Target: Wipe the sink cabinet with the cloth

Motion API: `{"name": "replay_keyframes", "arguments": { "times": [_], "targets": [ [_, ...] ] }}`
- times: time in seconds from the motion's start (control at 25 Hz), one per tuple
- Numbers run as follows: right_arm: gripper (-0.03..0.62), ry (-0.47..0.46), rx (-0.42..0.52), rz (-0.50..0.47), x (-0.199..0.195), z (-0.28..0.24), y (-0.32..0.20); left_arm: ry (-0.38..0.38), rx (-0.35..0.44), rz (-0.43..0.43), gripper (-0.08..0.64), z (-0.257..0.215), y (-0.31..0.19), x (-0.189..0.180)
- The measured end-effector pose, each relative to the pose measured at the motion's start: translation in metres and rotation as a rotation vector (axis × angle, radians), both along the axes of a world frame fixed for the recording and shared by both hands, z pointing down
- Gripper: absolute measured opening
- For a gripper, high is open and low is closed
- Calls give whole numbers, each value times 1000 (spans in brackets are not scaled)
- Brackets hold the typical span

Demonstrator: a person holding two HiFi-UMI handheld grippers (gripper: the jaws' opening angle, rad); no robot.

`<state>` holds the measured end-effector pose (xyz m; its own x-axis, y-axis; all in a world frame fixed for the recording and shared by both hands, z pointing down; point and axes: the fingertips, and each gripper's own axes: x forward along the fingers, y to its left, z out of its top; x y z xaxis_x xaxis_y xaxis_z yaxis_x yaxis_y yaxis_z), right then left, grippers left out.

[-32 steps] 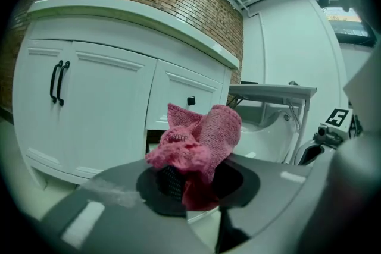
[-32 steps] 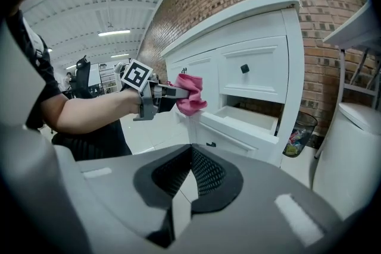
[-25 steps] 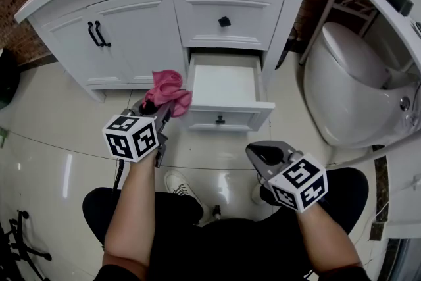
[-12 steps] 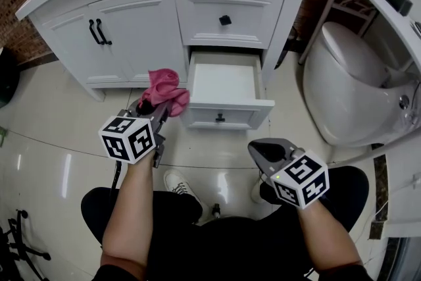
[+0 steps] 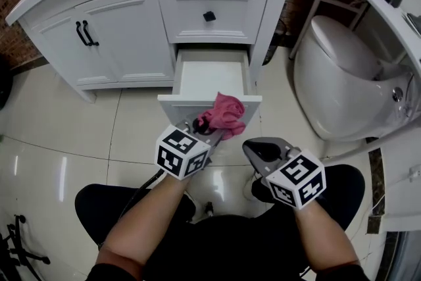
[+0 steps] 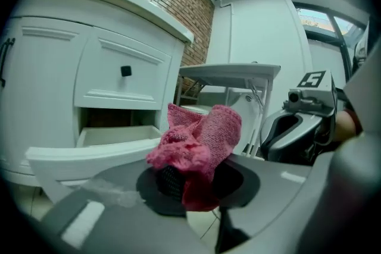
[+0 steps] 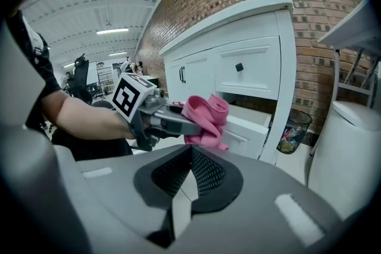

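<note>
The white sink cabinet (image 5: pixel 118 23) stands ahead with its lower drawer (image 5: pixel 210 79) pulled out. My left gripper (image 5: pixel 209 125) is shut on the pink cloth (image 5: pixel 223 112), holding it at the drawer's front edge. In the left gripper view the cloth (image 6: pixel 199 143) bunches over the jaws, with the drawer front (image 6: pixel 89 154) just beyond. My right gripper (image 5: pixel 258 153) sits beside it to the right, shut and empty. From the right gripper view, the left gripper (image 7: pixel 172 122) and the cloth (image 7: pixel 205 119) show in front of the cabinet (image 7: pixel 238 68).
A white toilet (image 5: pixel 342 82) stands right of the cabinet. The upper drawer (image 5: pixel 210 13) and two doors with black handles (image 5: pixel 83 33) are closed. A small bin (image 7: pixel 290 131) sits by the cabinet's side. Glossy tile floor (image 5: pixel 59 141) lies to the left. My knees are below.
My left gripper has carried the cloth rightward from in front of the cabinet doors to the open drawer's front edge. The right gripper has hardly moved.
</note>
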<state>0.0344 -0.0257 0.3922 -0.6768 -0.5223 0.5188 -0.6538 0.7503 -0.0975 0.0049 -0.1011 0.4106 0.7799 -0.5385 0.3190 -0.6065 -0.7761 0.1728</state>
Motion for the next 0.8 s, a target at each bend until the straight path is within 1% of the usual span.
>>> {"name": "replay_keyframes", "arguments": {
  "times": [0.2, 0.36, 0.48, 0.8],
  "targets": [
    [8, -6, -6, 5, 5, 2, 1, 11, -21, 81, 91, 18, 1, 48],
    [8, -12, -12, 17, 9, 3, 0, -17, -16, 117, 91, 30, -2, 69],
    [8, -12, -17, 24, 13, 5, -1, -17, -22, 102, 91, 37, -6, 68],
    [8, -14, -18, 23, 11, 5, -2, -11, -26, 48, 91, 39, -16, 43]
  ]
}}
